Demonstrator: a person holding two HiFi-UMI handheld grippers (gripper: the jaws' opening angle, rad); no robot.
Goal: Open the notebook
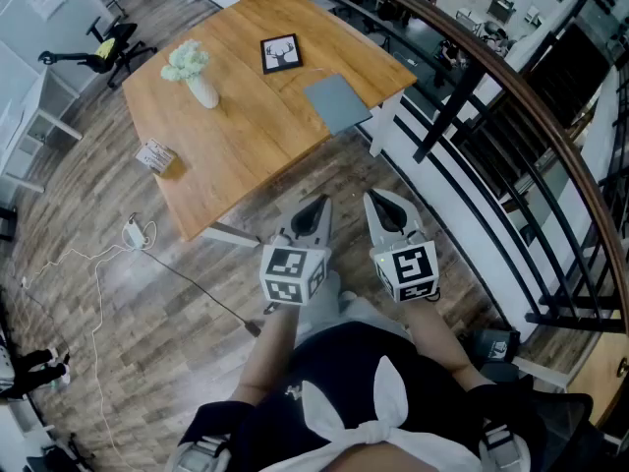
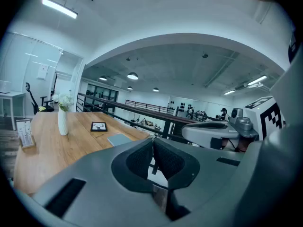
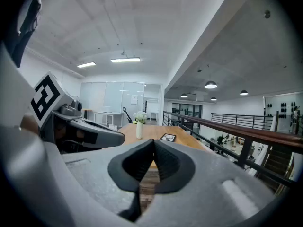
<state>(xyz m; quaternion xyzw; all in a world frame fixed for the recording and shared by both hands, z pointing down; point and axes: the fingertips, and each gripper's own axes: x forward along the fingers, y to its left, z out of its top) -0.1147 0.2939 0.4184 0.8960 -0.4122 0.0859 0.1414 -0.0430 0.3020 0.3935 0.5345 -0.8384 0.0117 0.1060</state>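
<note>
Right in front of us, we carry the left hand-held gripper (image 1: pixel 316 209) and the right hand-held gripper (image 1: pixel 381 205) side by side over the wooden floor (image 1: pixel 197 293), short of the worktop (image 1: pixel 246 136). Both point forward and slightly down. In its own view, the left hand-held gripper's ribbed pads meet at the tips with nothing between them. The right one is just as empty, its jaws pressed together.

Off to our left on the floor lie a white cable and plug (image 1: pixel 135 232).

Onto the worktop now: a small card holder (image 1: pixel 155 155) sits at its near left edge. The notebook (image 1: pixel 336 101) (grey-blue cover, closed) lies flat by the right edge, well apart from both hand-held grippers. Just beyond it we see a framed stag picture (image 1: pixel 281 53), and to the left a white vase of flowers (image 1: pixel 197 77). A dark railing (image 1: pixel 511 96) runs along the right.
</note>
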